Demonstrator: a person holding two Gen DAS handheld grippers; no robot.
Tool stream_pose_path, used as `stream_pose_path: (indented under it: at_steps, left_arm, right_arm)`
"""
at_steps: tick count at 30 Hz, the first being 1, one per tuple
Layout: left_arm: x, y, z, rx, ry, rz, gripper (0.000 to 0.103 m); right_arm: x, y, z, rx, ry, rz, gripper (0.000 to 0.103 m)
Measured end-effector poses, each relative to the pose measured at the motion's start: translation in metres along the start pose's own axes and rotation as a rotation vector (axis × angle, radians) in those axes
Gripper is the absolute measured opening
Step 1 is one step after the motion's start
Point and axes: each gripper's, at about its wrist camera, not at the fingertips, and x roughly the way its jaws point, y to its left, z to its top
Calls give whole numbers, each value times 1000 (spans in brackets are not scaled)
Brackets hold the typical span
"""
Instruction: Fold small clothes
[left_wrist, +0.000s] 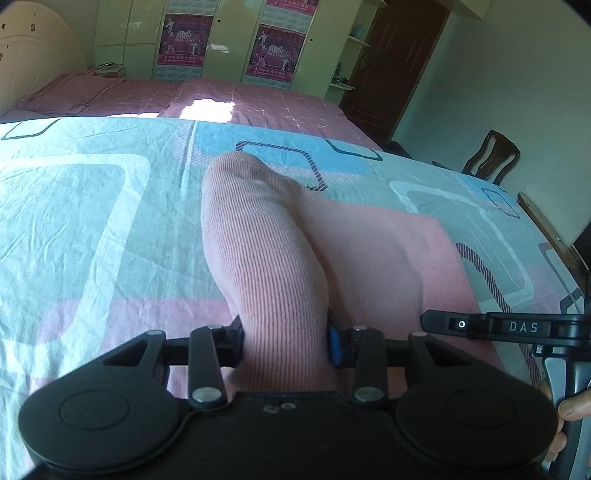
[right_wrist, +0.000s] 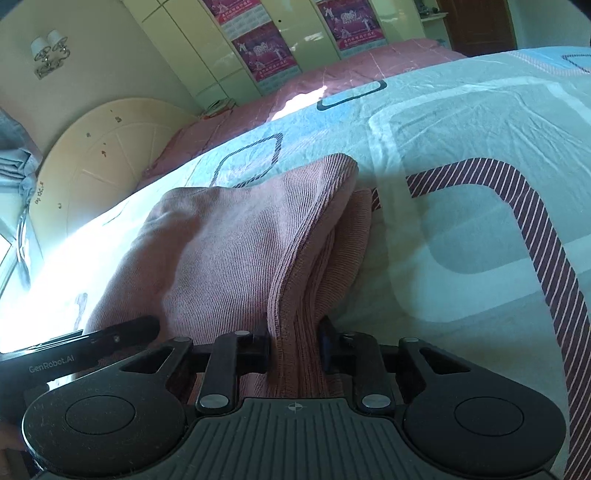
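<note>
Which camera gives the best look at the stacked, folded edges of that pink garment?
The right wrist view: the pink garment shows its ribbed hem and layers beneath, running into the right tool. The left wrist view shows only a smooth raised fold of it.

Matte black left tongs (left_wrist: 286, 347) with blue pad, silver rivets; right tongs (right_wrist: 293, 345) ribbed, marked "GenRobot.AI"

the garment (left_wrist: 266, 236) is spread on the bedsheet (left_wrist: 92, 206), one edge clamped in the left claw (left_wrist: 286, 341), another in the right claw (right_wrist: 293, 347); a wardrobe (left_wrist: 229, 44) is seen behind.
</note>
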Motion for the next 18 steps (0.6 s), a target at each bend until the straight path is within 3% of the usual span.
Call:
stream_pose_path:
  at_steps: [9,14,18]
  left_arm:
    - [-44,6,15,28,-49,-30,32]
    - [-88,49,24,33,-79,-13,32]
    - [-124,107,24,26,-96,-2,32]
  right_arm:
    - [-28,60,5,-28,-63,72,21]
    - [-22,126,-2,-65,-72,104,21]
    - [-3,187,-16,-74,-75,130,21]
